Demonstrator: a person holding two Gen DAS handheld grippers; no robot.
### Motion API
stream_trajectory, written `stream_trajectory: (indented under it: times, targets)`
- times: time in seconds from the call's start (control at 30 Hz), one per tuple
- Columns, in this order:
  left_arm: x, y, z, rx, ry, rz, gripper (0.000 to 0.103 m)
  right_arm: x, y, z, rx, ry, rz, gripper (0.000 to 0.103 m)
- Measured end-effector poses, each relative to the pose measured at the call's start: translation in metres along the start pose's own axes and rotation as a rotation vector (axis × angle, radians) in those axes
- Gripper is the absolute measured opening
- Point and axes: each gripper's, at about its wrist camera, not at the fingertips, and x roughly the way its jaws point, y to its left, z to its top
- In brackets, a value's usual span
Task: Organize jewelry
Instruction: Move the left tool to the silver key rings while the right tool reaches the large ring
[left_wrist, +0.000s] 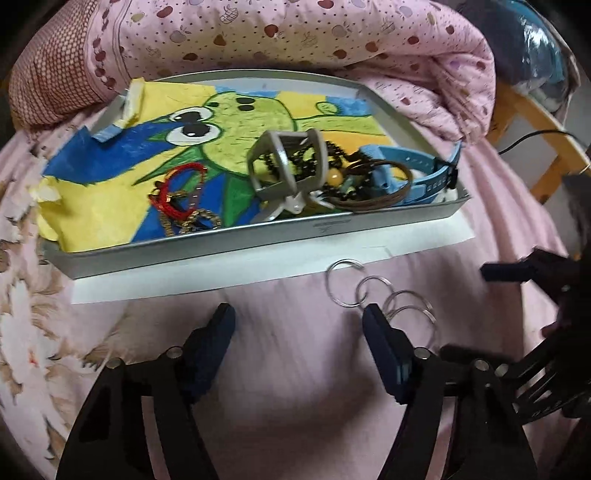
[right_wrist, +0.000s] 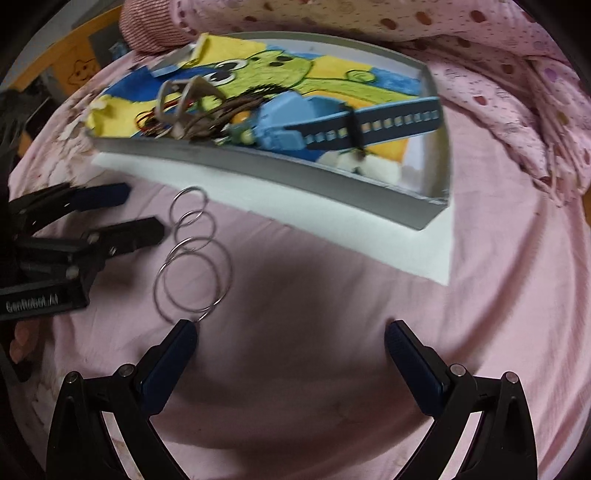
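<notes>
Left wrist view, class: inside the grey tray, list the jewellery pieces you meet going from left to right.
Red braided cord bracelet → grey open-frame cube-shaped piece → brown leather cord bracelet → light blue watch strap, all within the grey metal tray.

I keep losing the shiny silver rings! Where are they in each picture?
Left wrist view: silver rings lie on the pink bedsheet, low right of centre, beside a left gripper finger.
Right wrist view: rings left of centre.
Shared landmark: grey tray just behind them.
</notes>
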Motion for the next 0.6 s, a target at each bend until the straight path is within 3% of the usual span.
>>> stream_trajectory:
  times: [0.13, 0.3, 0.47, 0.6]
  targets:
    - [0.006, -0.004, 0.010, 0.021, 0.002, 0.006, 0.050, 0.001, -0.001, 0.001, 0.019, -0.022, 0.012, 0.103]
    - [0.009, -0.010, 0.008, 0.039, -0.001, 0.040, 0.050, 0.000, -0.007, 0.009, 0.080, -0.051, -0.007, 0.103]
    - [0.009, -0.002, 0.007, 0.008, -0.003, 0.037, 0.043, 0.008, 0.006, 0.011, 0.025, -0.045, -0.068, 0.098]
    - [0.008, -0.002, 0.007, 0.009, -0.003, 0.040, 0.042, 0.012, 0.001, 0.012, 0.041, -0.053, -0.079, 0.098]
